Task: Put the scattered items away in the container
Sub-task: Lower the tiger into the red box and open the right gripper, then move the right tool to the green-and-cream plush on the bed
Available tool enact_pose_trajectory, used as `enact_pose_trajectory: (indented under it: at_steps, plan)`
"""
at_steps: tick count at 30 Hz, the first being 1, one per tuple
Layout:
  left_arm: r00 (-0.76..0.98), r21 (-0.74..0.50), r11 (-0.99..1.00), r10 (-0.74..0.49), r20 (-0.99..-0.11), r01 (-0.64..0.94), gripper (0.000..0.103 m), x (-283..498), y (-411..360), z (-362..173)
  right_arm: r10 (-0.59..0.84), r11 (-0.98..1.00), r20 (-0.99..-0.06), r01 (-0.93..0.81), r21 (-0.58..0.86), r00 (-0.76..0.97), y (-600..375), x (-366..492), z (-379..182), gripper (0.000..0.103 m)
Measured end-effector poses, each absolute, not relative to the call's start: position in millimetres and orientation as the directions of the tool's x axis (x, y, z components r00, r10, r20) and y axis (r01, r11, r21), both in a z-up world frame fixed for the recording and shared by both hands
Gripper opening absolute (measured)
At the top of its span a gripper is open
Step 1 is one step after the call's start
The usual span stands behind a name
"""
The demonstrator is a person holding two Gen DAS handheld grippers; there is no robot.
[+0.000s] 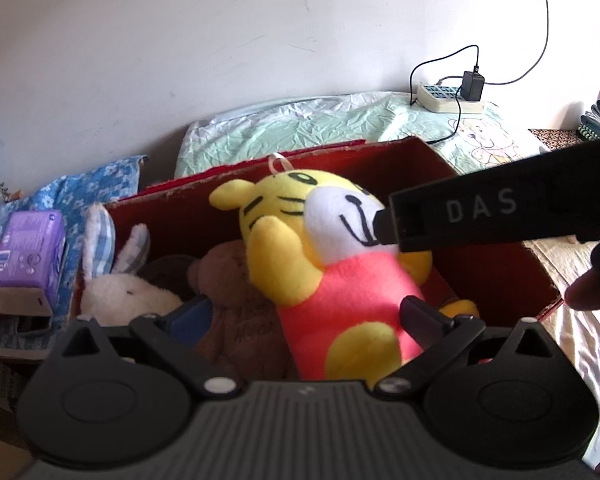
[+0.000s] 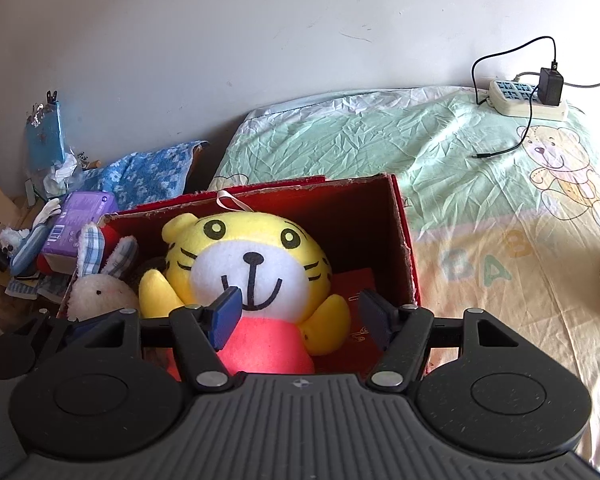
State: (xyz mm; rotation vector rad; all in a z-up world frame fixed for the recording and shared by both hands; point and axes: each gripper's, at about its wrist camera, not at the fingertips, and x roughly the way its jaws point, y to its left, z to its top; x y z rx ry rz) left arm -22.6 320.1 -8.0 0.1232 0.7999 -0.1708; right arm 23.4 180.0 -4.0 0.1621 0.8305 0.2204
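Plush yellow tiger (image 2: 256, 264) inside red cardboard box (image 2: 404, 232)

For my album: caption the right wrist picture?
Open right gripper over the tiger plush in the red box.

Tiger plush (image 2: 246, 268) in red box (image 2: 404, 240)

A bedroom at home: a bed (image 2: 380, 152) with a teddy-bear sheet, a box (image 2: 404, 236) of soft toys.
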Motion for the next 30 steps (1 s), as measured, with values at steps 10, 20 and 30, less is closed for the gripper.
enact_pose_trajectory:
  at_steps: [10,20,30]
  plan:
    - [0.681,0.085,0.988,-0.027,-0.731,0.131,0.103,-26.1,319.6,-2.5,0.23,0.971,-0.702,-0.106,0.216,0.674,171.8,7.2,0.4,0.068]
    - [0.673,0.099,0.992,0.019,-0.74,0.082,0.103,-21.9,318.8,5.5,0.253,0.957,-0.678,-0.077,0.278,0.691,148.8,-10.0,3.4,0.071]
    - [0.671,0.134,0.991,0.092,-0.735,0.011,0.103,-18.2,298.1,14.6,0.331,0.932,-0.646,-0.132,0.337,0.688,122.0,-9.4,5.5,0.071]
